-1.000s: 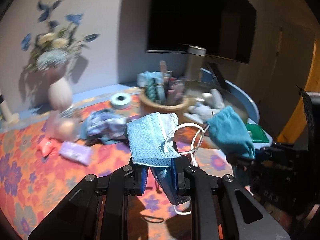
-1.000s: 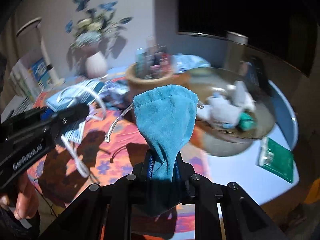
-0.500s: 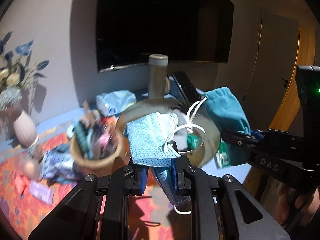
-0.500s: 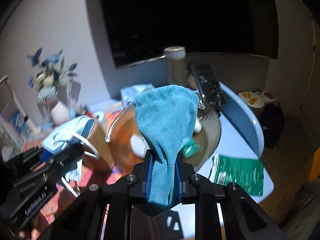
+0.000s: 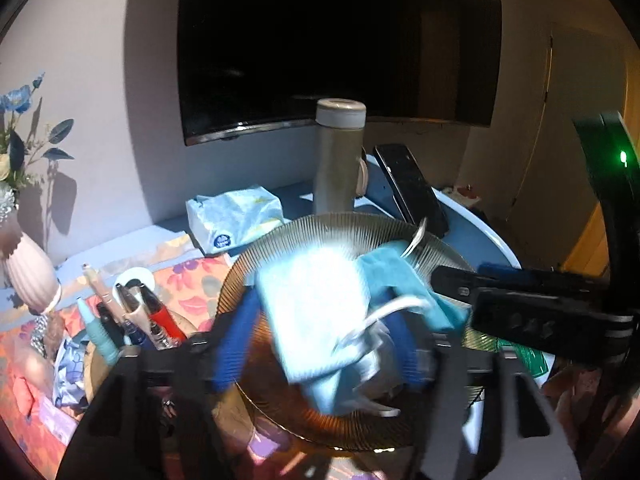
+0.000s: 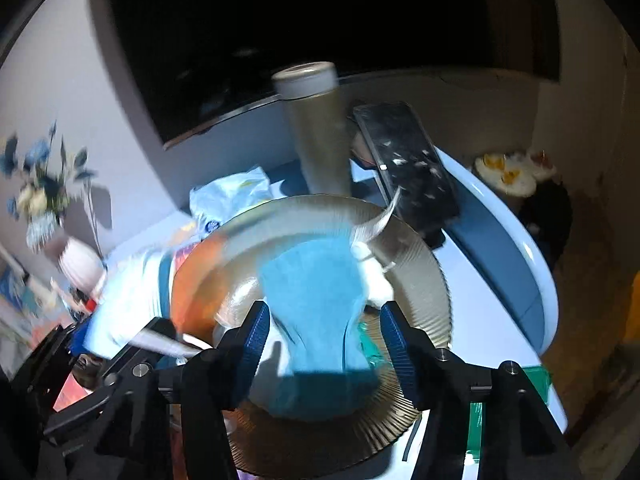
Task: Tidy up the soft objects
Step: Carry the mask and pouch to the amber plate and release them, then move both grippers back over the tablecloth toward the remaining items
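Note:
A pale blue face mask (image 5: 316, 304) drops, blurred, between the fingers of my left gripper (image 5: 320, 348), whose jaws are opening and no longer press on it. Below it lies a ribbed glass plate (image 5: 320, 228). In the right wrist view a teal drawstring pouch (image 6: 316, 292) slips down between the blue pads (image 6: 256, 336) of my right gripper (image 6: 326, 340), whose jaws are also opening, pads clear of the cloth. The pouch (image 5: 400, 280) sags onto the plate (image 6: 432, 280) beside the mask (image 6: 128, 300). White soft items under them are mostly hidden.
A tall tumbler (image 5: 340, 160) and a dark phone-like slab (image 5: 412, 188) stand behind the plate. A tissue pack (image 5: 236, 216) lies at its back left. A basket of pens (image 5: 132, 320) and a white vase (image 5: 28, 272) are to the left, a green packet (image 6: 476, 416) to the right.
Both hands swung from over the flowered cloth to above the glass plate. Both grippers, earlier shut on the mask and the pouch, have spread their jaws and let them go.

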Action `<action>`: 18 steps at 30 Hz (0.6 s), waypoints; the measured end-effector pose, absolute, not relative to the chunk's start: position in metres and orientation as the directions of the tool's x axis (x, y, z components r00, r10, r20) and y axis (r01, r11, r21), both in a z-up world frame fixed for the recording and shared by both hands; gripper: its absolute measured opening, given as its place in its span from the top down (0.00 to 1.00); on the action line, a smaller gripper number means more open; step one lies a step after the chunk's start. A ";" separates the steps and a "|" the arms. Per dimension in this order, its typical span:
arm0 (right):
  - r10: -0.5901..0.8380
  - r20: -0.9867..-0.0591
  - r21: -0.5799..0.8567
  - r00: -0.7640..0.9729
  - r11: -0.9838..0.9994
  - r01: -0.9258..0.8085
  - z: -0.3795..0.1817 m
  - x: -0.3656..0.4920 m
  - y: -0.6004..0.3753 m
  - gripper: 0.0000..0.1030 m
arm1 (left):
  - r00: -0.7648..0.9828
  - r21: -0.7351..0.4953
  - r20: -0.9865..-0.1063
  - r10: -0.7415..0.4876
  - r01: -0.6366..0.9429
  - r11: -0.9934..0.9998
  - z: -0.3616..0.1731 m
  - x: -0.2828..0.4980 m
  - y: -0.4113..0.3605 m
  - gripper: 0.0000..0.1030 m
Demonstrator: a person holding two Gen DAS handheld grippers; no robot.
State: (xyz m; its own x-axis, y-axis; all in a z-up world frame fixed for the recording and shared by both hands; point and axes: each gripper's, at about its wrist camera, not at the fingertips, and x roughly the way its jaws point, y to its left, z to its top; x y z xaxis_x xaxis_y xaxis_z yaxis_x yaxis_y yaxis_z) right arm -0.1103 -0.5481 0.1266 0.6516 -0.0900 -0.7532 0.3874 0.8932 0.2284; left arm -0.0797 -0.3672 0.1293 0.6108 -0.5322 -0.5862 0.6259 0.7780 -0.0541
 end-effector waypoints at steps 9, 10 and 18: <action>-0.067 -0.729 0.320 0.682 0.846 0.426 0.135 -0.149 -0.558 0.44 | 0.613 -0.007 -0.550 -0.567 0.675 0.737 0.141 -0.113 -0.358 0.26; -0.067 -0.723 0.329 0.688 0.842 0.428 0.137 -0.155 -0.557 0.43 | 0.617 -0.009 -0.543 -0.570 0.674 0.738 0.144 -0.117 -0.352 0.24; -0.085 -0.744 0.324 0.663 0.821 0.470 0.139 -0.184 -0.528 0.17 | 0.669 -0.028 -0.517 -0.533 0.609 0.792 0.163 -0.136 -0.274 0.20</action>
State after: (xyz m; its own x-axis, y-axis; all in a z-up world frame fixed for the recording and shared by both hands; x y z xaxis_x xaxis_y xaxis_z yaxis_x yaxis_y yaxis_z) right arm -0.1844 -0.5280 0.1385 0.6626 -0.0853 -0.7441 0.4699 0.8210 0.3243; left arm -0.1359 -0.2736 0.1626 0.6695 -0.5332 -0.5172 0.6094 0.7924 -0.0282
